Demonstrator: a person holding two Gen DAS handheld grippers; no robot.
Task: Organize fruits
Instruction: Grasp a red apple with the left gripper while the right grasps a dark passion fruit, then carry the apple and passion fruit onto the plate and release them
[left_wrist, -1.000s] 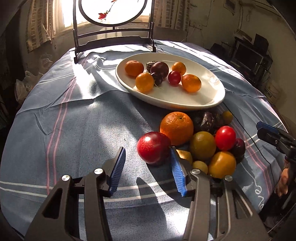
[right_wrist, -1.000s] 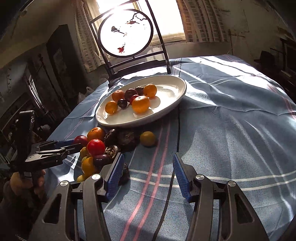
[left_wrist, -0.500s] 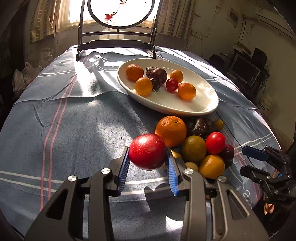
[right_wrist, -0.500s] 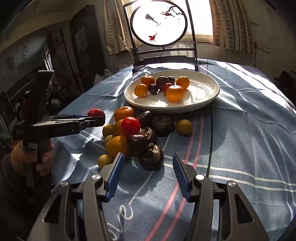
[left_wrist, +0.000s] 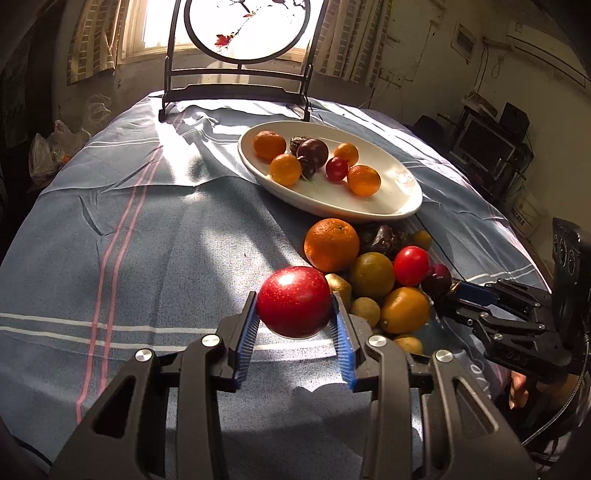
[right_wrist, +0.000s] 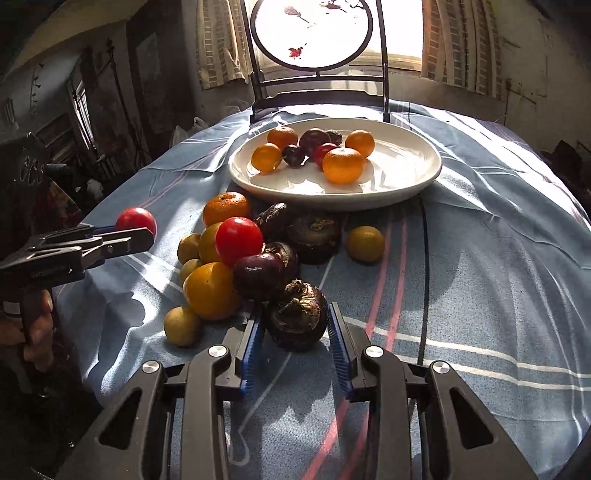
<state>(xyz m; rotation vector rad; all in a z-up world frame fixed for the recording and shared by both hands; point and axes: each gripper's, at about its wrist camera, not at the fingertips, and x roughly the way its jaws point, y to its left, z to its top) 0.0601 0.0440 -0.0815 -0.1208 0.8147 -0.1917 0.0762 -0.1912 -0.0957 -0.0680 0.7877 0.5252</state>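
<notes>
My left gripper is shut on a red apple and holds it above the tablecloth, left of the fruit pile; it also shows in the right wrist view. My right gripper is closed around a dark brown mangosteen at the pile's near edge, on the cloth. The pile holds an orange, a red tomato, yellow-green fruits and dark fruits. A white oval plate behind it carries several oranges, plums and a small red fruit.
A dark chair with a round backrest stands at the table's far edge. A lone yellow fruit lies right of the pile. The blue striped tablecloth covers the round table. Shelves with electronics stand at the right.
My left gripper closed on the red apple and lifted it. My right gripper moved in to the pile and closed around the dark mangosteen.
</notes>
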